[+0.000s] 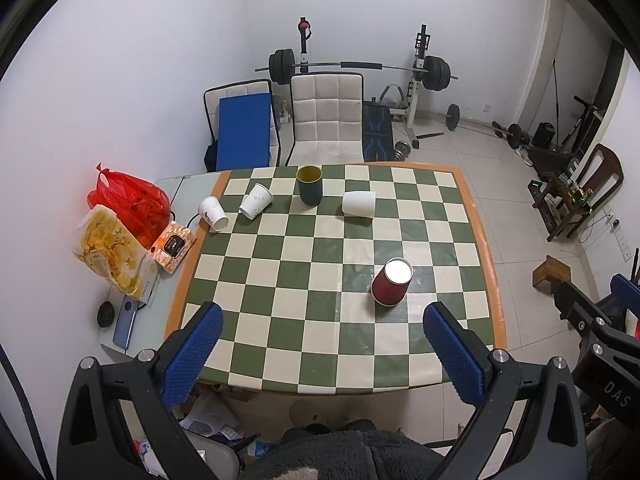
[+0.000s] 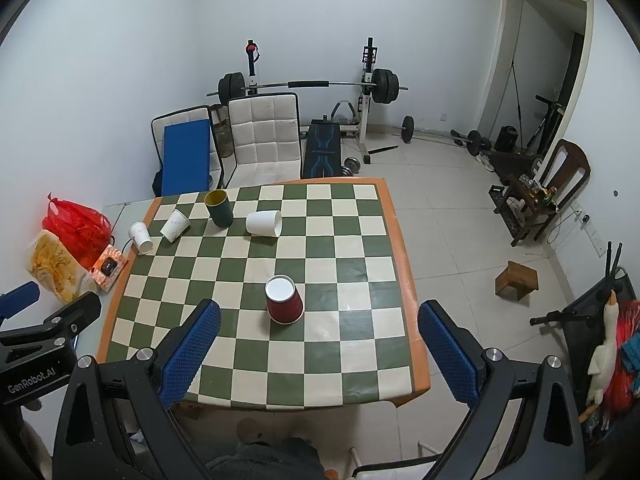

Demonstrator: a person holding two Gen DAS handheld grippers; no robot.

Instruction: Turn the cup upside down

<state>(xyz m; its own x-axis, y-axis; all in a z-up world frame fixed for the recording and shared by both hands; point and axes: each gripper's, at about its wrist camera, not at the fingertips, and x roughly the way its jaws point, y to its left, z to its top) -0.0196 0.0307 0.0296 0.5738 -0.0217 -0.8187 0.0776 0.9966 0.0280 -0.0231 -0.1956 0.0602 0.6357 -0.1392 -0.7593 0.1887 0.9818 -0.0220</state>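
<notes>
Red paper cup [image 1: 391,281] stood inverted near worktop [image 1: 496,312] right edge, both tools [image 1: 322,354] [image 2: 319,350] spread apart, empty, open checkerboard around cup.

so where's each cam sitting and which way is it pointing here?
Left wrist: on the left gripper, above the near table edge, facing across the checkered table to the weight bench; own open blue fingers and a dark sleeve show, the right gripper at right.
Right wrist: on the right gripper, same heading, set further right; own open fingers show, left gripper at left.
Shared: the inverted red paper cup, green mug, tipped white cup.
</notes>
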